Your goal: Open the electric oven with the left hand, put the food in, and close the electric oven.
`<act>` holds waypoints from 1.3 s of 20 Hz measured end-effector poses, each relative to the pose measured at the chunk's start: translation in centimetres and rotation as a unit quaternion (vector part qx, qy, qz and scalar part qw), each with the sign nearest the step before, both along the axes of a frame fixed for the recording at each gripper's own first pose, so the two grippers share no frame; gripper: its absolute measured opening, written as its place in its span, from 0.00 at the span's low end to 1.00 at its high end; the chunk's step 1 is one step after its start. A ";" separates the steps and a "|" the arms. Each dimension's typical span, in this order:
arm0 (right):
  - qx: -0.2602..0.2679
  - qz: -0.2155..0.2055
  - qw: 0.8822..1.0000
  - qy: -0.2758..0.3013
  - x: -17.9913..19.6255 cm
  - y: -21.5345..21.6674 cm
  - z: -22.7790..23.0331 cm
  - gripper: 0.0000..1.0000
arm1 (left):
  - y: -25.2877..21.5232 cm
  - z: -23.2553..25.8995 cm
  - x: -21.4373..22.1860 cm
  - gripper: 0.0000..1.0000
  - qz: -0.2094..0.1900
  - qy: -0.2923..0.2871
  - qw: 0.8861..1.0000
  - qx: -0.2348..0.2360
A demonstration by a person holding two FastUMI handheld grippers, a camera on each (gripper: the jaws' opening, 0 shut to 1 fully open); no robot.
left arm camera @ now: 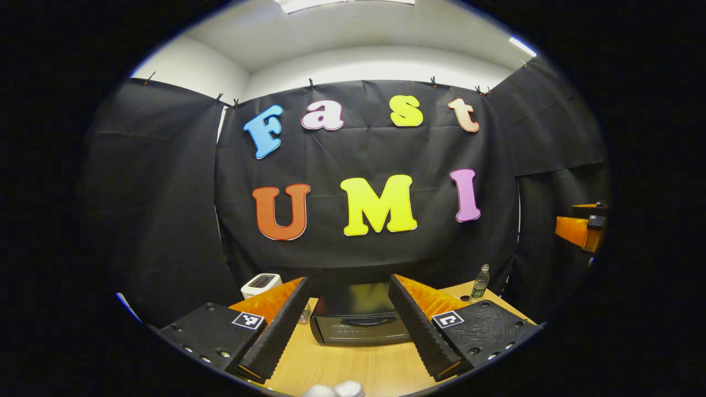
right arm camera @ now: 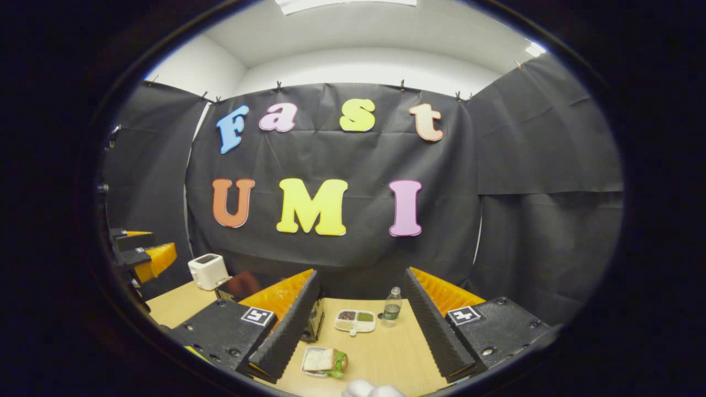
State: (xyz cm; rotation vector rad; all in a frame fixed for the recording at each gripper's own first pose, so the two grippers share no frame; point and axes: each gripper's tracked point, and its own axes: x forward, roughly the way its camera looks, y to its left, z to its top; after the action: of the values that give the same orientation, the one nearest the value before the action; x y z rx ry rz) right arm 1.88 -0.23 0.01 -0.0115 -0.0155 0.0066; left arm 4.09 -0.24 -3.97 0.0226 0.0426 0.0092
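Both tongs hang open over the counter [right arm camera: 380,358], gripping nothing. Our left tongs [left arm camera: 348,325] face the oven [left arm camera: 358,320], which sits shut at the far middle of the counter, its handle across the door. Our right tongs [right arm camera: 358,331] hover above the food, a sandwich [right arm camera: 324,361] in a shallow tray near us. Beyond it we see a divided dish [right arm camera: 355,320] beside a bottle [right arm camera: 392,306]. A white toaster [right arm camera: 208,271] stands far left.
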 end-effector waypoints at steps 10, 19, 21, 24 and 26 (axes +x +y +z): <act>-0.032 -0.023 0.999 0.016 0.3 -3.0 -1.1 0.90 | -2.9 -9.0 6.1 0.95 -0.027 0.038 0.998 -0.031; -0.053 -0.054 0.996 0.053 0.0 -5.7 -3.6 0.90 | -4.2 -16.8 14.1 0.95 -0.035 0.086 0.995 -0.040; -0.053 -0.059 0.995 0.062 0.4 -6.0 -4.1 0.91 | -4.4 -18.6 15.5 0.95 -0.037 0.100 0.994 -0.033; -0.052 -0.061 0.994 0.074 0.7 -6.1 -5.2 0.91 | -4.5 -21.7 16.9 0.95 -0.036 0.132 0.990 -0.030; -0.048 -0.058 0.994 0.081 1.0 -5.9 -5.8 0.91 | -4.6 -23.2 17.0 0.89 -0.033 0.152 0.987 -0.033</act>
State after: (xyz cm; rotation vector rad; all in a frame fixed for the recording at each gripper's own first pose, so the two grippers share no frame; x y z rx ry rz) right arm 2.88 -6.09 -5.77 -0.1072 0.1470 -0.1078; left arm 21.14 -4.83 -27.16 -0.0407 0.3478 -0.0615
